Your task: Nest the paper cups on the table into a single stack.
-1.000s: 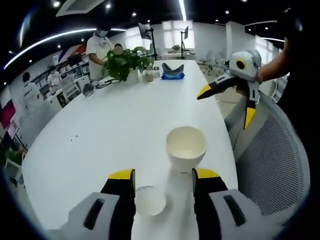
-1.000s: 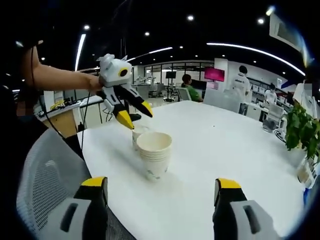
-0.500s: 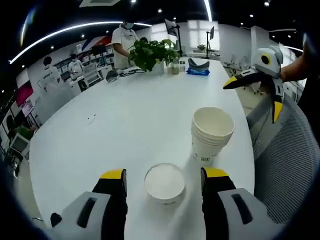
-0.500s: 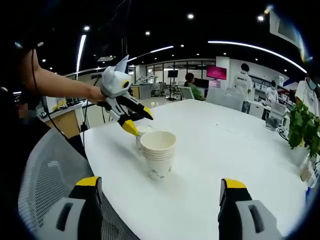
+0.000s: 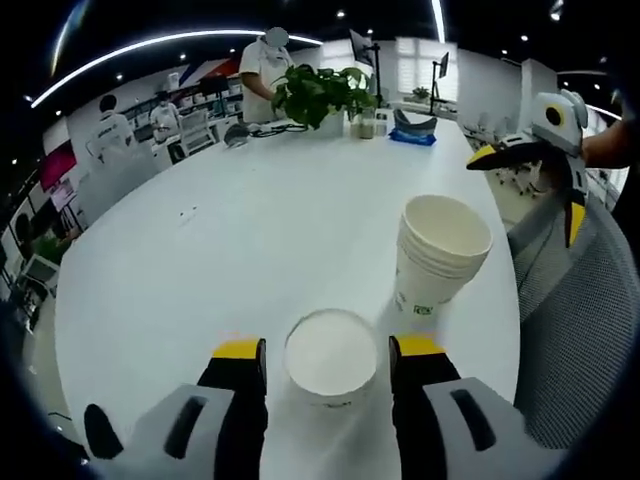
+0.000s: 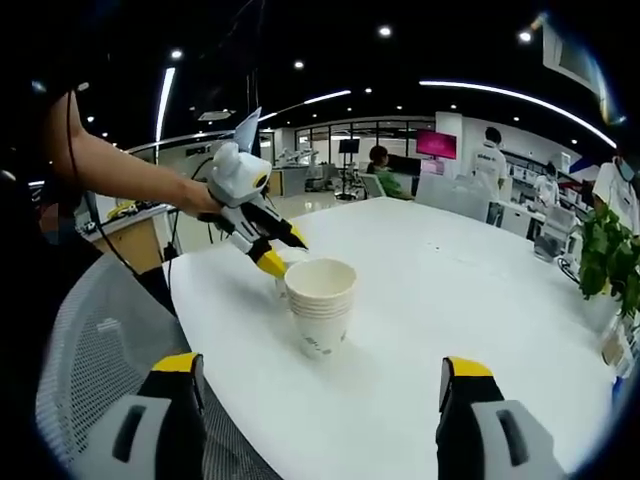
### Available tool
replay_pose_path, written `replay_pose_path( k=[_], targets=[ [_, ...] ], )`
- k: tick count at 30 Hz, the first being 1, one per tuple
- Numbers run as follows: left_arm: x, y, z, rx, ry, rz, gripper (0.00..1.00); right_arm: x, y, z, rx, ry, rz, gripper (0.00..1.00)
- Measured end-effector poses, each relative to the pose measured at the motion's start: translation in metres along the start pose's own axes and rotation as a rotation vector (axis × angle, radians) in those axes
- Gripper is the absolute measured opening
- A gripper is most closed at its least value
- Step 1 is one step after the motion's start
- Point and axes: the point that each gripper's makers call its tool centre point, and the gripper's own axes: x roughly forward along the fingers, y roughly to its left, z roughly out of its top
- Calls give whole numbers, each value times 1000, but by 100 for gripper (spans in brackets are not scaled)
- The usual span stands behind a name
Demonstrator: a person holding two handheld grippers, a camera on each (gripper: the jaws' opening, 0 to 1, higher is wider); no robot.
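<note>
The white table (image 5: 200, 260) is carrying everything: a plant (image 5: 318, 92) and small clutter at its far end, where a person (image 5: 265, 70) is standing, and the task's cups near the edge by a mesh chair (image 5: 575, 330).

The stack (image 5: 438, 252) of nested paper cups is standing upright on the table, mouth up, a little beyond and to the right of the left gripper's reach. In the right gripper view the same stack (image 6: 320, 305) is sitting in the middle ground, well ahead of the right gripper (image 6: 320, 420), whose jaws are spread wide and holding nothing.

The loose cup (image 5: 332, 352) is standing upright between the yellow tips of the left gripper (image 5: 327, 352), just beside the stack but apart from it. The jaws are flanking the cup's rim closely; whether they are already pressing on it I cannot tell, though they are reading as parted around it rather than clamped.

The step in hand is picking up this last single cup. The next move is calling for closing gently so the thin wall is not crushed, lifting clear, carrying it over the stack's open mouth, lining it up upright, and lowering it in; the right gripper could be steadying the stack.
</note>
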Motion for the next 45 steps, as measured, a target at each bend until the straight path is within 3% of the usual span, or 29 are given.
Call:
replay_pose_path(
  k=[5,22,34,45],
  targets=[
    [4,1,-4,4,15,9,38,1,1,-1,-6,6,6,99],
    [-1,-1,-6,-15,12,31,37,1,3,-1,-14,6,10,99],
    [-35,1,2,-84,0,69,37,1,3,0,-16,-2,18,98],
    [-63,-2,29,-118,-24,107,37,3,2,5,-28,-22,20,94]
  ],
)
